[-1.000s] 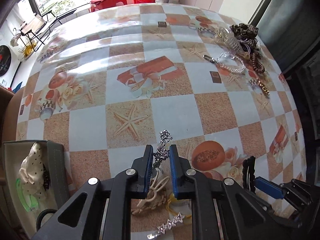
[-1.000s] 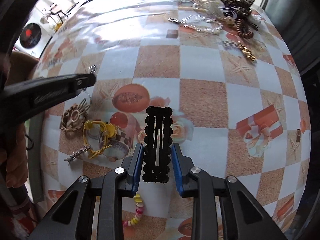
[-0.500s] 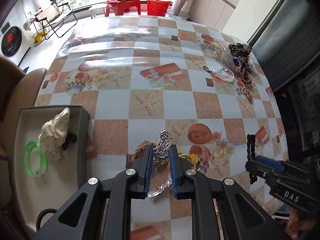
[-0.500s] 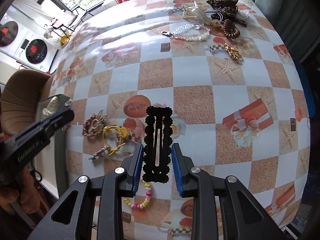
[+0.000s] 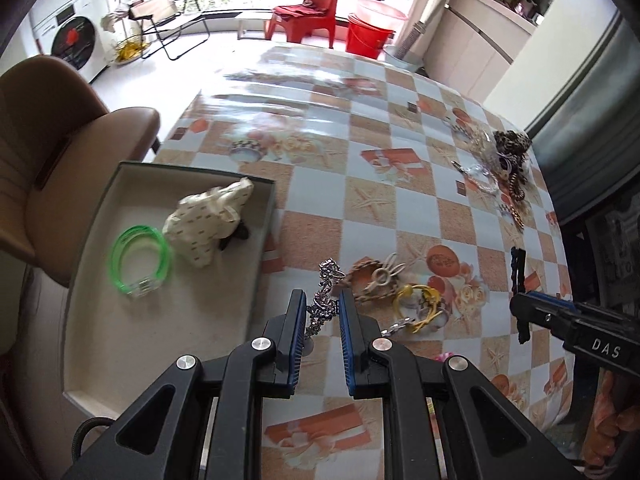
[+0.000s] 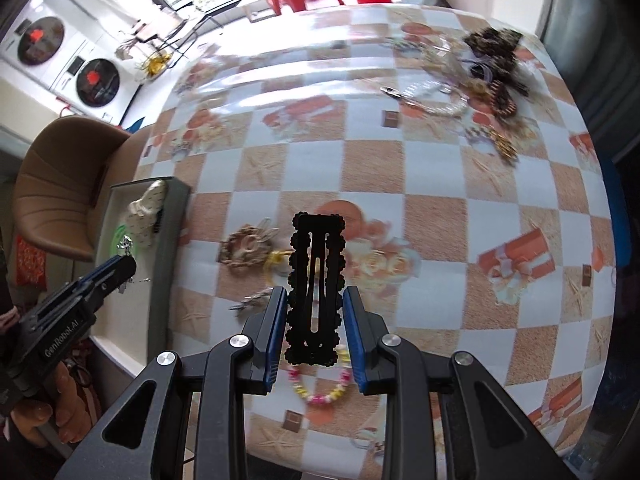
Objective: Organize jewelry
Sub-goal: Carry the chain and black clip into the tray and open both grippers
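Note:
My left gripper (image 5: 322, 303) is shut on a silver chain-like piece (image 5: 326, 296), held above the table beside the grey tray (image 5: 256, 280). The tray holds a green bangle (image 5: 138, 258) and a cream dotted scrunchie (image 5: 210, 220). My right gripper (image 6: 315, 300) is shut on a black scalloped hair clip (image 6: 316, 284), lifted over the table. From the left wrist view the right gripper (image 5: 520, 312) shows at the right edge with the clip (image 5: 519, 276) upright in it. The left gripper (image 6: 120, 268) appears in the right wrist view over the tray (image 6: 168, 240).
On the checked tablecloth below lie a woven rope clip (image 5: 376, 276), a yellow hair tie (image 5: 418, 306), a small silver clip (image 6: 252, 300) and a pink-yellow bead bracelet (image 6: 320, 388). A heap of several more pieces (image 5: 504, 160) sits far right. A brown chair (image 5: 52, 132) stands left of the tray.
Both grippers have risen with their pieces still held. The left one has moved left, so that the tray now fills the lower left of its view.

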`<state>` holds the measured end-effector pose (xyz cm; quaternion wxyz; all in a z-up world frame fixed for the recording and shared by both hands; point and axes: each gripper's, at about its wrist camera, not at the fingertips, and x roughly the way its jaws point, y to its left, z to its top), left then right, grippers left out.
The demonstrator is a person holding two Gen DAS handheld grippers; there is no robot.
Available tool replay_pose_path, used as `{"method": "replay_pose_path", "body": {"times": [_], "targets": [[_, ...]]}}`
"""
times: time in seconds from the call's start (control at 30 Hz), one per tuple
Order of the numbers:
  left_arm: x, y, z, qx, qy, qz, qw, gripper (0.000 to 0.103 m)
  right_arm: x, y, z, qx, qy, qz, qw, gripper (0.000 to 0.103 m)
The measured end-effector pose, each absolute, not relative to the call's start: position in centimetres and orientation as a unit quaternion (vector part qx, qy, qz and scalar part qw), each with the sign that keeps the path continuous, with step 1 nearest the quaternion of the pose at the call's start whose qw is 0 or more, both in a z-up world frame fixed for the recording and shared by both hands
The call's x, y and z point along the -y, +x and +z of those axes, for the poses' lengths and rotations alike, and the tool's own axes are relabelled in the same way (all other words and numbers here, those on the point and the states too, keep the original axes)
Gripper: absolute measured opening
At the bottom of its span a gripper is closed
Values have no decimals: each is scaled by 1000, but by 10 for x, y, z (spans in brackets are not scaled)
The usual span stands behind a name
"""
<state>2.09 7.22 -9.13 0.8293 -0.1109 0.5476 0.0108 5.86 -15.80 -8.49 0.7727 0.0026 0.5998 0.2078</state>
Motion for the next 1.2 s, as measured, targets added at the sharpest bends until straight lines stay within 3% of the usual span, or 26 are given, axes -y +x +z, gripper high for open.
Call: {"method": "replay_pose_path", "body": {"times": [0.63,1.2], "targets": [[-213,-50,-122,-539,-200,171,800,20,-38,43,-71,-565,-101,375,728,31],[-260,-33,-188,-553,-223,226,770,20,-176,73,-132,-560,-200,425,682,31]]}}
